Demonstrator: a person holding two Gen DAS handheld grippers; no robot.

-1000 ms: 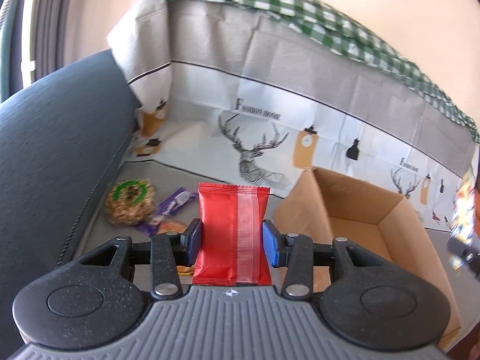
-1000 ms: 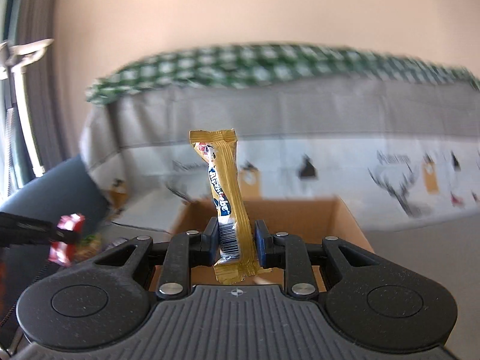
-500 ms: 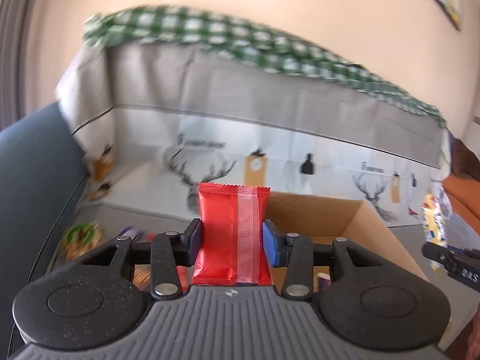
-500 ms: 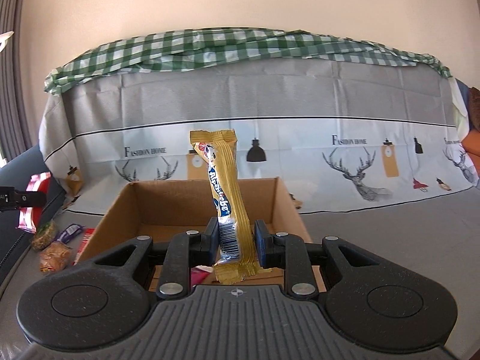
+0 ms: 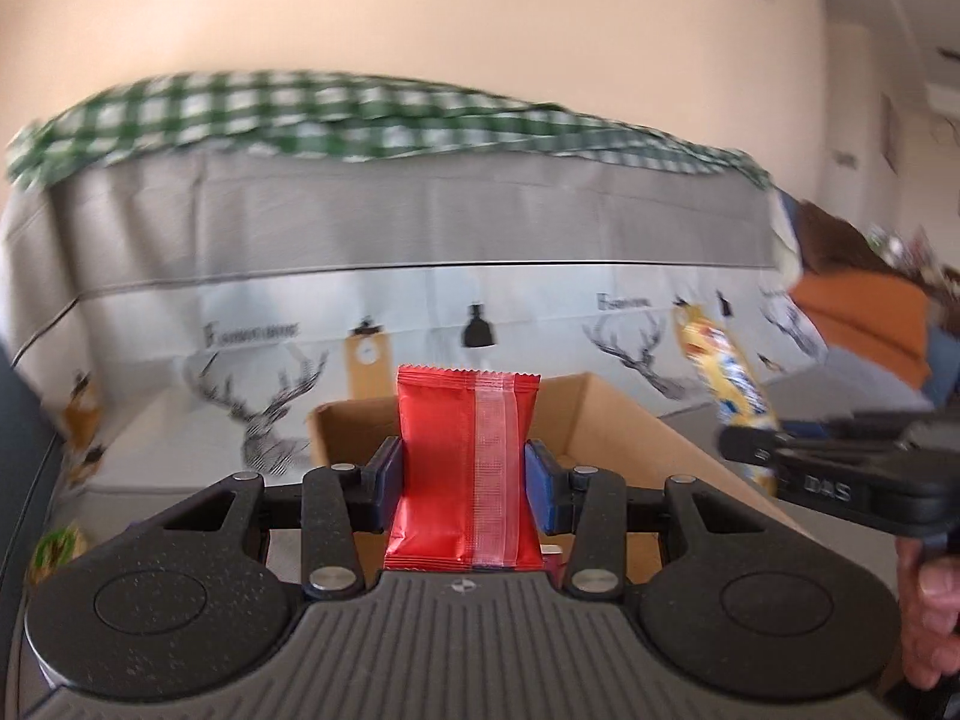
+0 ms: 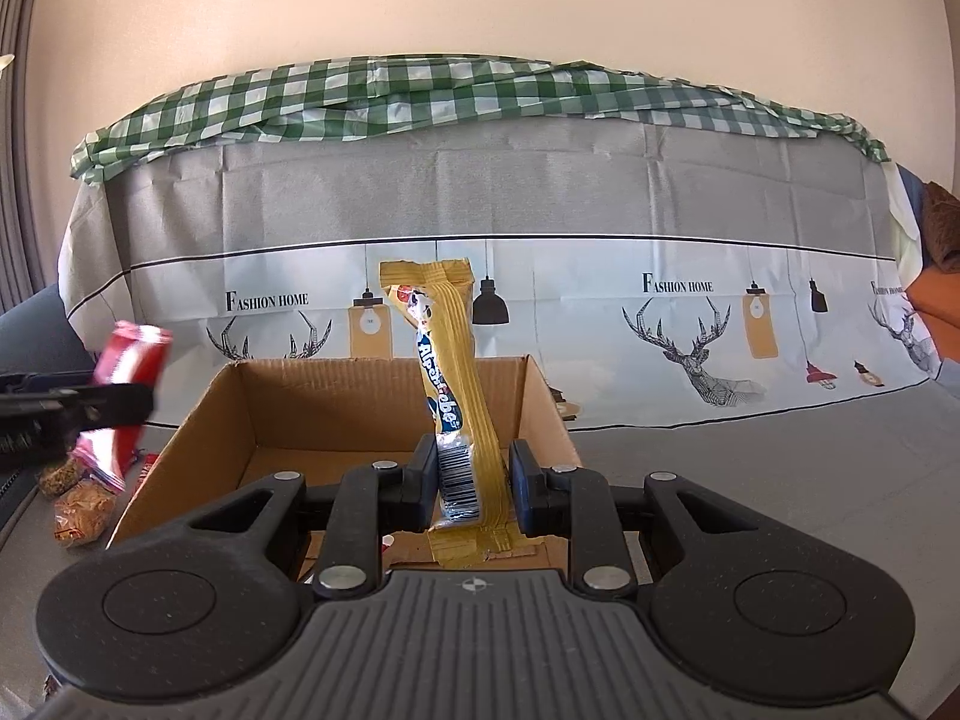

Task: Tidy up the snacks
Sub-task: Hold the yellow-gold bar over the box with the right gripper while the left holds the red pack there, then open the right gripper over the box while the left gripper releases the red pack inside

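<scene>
My left gripper (image 5: 462, 480) is shut on a red snack packet (image 5: 465, 468) that stands upright between its blue pads, in front of the open cardboard box (image 5: 606, 414). In the right wrist view my right gripper (image 6: 471, 483) is shut on a long yellow Alpenliebe bar (image 6: 450, 384), held upright over the near edge of the box (image 6: 336, 396). Each gripper shows in the other's view: the left gripper (image 6: 72, 405) with the red packet (image 6: 129, 354) at the left of the box, the right gripper (image 5: 840, 480) with the yellow bar (image 5: 726, 378) at the right.
Several loose snacks (image 6: 78, 495) lie on the grey sofa seat left of the box. A round green-labelled snack (image 5: 57, 546) sits at the lower left. The deer-print cloth (image 6: 690, 324) covers the backrest, with a green checked cloth (image 6: 420, 96) on top. A hand (image 5: 927, 618) grips the right tool.
My left gripper has swung right with the red packet, from the loose snacks to the box's near side. The right gripper has settled facing the box, the yellow bar still held.
</scene>
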